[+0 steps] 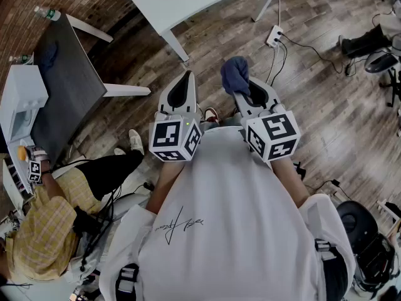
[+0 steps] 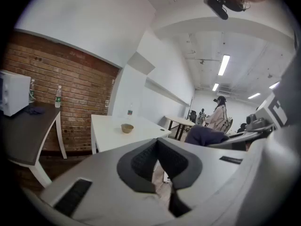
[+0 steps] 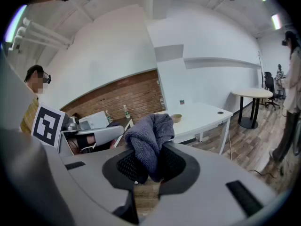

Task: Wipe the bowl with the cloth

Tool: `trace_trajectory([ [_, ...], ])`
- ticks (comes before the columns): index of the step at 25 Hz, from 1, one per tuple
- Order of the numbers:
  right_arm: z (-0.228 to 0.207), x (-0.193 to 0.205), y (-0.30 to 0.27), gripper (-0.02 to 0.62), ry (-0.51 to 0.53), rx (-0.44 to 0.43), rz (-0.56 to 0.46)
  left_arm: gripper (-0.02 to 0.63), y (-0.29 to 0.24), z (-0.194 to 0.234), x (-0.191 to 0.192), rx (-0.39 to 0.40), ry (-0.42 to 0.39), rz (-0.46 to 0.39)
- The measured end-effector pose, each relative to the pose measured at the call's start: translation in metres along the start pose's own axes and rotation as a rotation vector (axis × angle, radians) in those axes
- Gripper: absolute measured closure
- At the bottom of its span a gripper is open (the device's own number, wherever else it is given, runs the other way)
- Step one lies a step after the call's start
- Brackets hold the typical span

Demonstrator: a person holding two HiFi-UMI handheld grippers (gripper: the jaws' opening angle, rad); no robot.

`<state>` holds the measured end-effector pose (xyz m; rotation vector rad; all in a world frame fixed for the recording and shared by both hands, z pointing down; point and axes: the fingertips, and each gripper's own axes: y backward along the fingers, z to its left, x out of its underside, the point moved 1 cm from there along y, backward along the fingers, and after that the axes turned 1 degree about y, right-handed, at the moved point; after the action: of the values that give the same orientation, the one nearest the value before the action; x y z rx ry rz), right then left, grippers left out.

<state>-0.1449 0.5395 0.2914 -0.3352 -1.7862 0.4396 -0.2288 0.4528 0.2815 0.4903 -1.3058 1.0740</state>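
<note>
One cloth (image 3: 149, 135) (pinched in right gripper (image 3: 150, 164)); one bowl (image 2: 127, 128); left gripper (image 2: 157, 152) closed, empty.

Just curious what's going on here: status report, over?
Left gripper shut, empty. Right gripper shut on cloth. Bowl on table ahead, not yet reached. Way looks open.

**Head cam steeply down, gripper cams facing out**

Head view: from above, close over left gripper (image 1: 186, 76), right gripper (image 1: 241, 86) and wood floor (image 1: 326, 105). Gripper views: low behind their own jaws, looking across the room. Both share the far white table (image 2: 113, 133), bowl (image 2: 127, 128) and brick wall (image 2: 70, 93).
</note>
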Motion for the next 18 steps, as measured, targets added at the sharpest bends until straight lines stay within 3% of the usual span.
trace_trajectory([
  [9,0.004,-0.001,-0.011,0.515,-0.01,0.001,0.019,0.604,-0.005,0.01,-0.002,0.024,0.006,0.01],
  [18,-0.033,-0.019,0.005,0.514,-0.116,0.056,-0.026,0.606,-0.011,0.022,-0.002,0.029,0.043,0.033],
])
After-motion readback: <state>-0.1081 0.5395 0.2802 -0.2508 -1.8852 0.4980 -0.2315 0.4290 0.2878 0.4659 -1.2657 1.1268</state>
